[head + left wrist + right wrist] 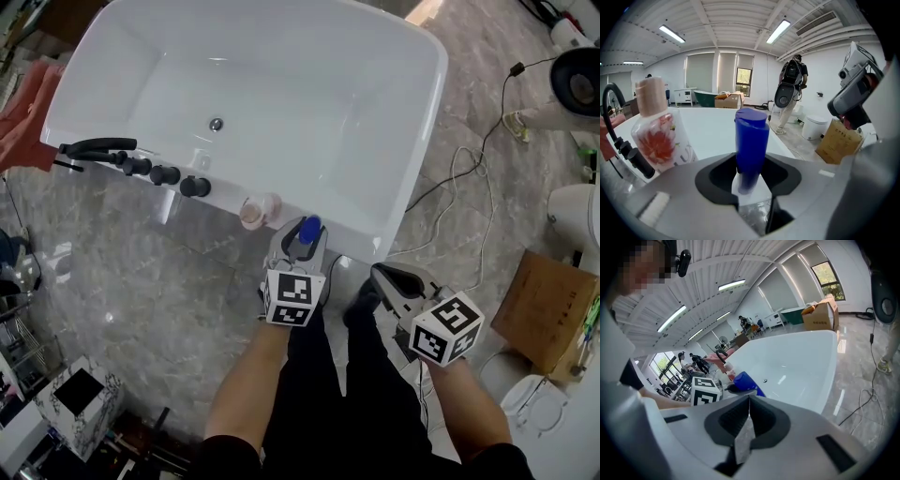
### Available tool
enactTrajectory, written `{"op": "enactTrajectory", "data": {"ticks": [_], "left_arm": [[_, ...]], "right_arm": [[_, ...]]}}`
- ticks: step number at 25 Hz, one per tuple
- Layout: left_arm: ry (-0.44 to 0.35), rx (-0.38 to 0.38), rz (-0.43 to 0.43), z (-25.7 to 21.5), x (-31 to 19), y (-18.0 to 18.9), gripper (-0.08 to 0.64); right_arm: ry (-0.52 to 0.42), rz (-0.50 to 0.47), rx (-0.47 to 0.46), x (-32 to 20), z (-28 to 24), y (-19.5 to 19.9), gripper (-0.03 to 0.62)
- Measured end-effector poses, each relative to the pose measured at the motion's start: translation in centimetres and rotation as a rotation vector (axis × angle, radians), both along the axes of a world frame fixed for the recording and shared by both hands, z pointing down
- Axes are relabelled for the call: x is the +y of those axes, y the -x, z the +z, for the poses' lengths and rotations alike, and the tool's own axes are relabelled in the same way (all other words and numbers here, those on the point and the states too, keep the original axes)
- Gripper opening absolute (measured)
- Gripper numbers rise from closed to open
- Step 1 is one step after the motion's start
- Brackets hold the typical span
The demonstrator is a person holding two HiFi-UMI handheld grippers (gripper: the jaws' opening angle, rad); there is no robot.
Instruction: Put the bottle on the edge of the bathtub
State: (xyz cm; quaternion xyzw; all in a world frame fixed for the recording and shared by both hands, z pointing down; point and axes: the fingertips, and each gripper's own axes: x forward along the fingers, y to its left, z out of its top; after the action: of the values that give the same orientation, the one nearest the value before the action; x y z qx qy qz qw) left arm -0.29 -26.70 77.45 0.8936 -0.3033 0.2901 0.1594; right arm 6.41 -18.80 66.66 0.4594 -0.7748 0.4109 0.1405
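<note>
**Grip on bottle (751, 145) at bathtub (412, 141) edge**

Left gripper (298, 246) pinches the blue bottle upright between its jaws, at the bathtub's near rim. Ahead to its left, a floral bottle (255, 212) stands on that rim. Right gripper (389, 278), jaws pressed together and empty, hangs alongside.

The floor (234, 281) is polished grey tile with a marble pattern, and cables (459, 171) trail across it. A brown cardboard box (542, 307) stands on it at the right with a white toilet (532, 405) just beside it. A small marbled square box (94, 417) with a dark opening sits at the lower left. The walls (820, 70) are white. The ribbed white ceiling (726, 18) carries long strip lights (671, 33) and an air vent (815, 23). On the far wall, tall windows with pale drawn blinds (700, 71) stand beside a smaller window (743, 77) showing greenery.
</note>
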Motion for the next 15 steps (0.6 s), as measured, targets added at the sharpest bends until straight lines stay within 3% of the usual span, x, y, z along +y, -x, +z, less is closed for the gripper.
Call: {"op": "enactTrajectory", "data": {"ticks": [11,15], "left_arm": [[0.021,-0.070,0.016,0.2,1.7,1.5,0.158],[0.032,-0.095,0.066,0.5,2.4,1.2,0.161]], "right_arm": [[-0.020,-0.015,0.012,0.4,-1.9,0.5,0.012],[-0.027,-0.010,0.007,0.8,-2.5,0.6,0.012]]}}
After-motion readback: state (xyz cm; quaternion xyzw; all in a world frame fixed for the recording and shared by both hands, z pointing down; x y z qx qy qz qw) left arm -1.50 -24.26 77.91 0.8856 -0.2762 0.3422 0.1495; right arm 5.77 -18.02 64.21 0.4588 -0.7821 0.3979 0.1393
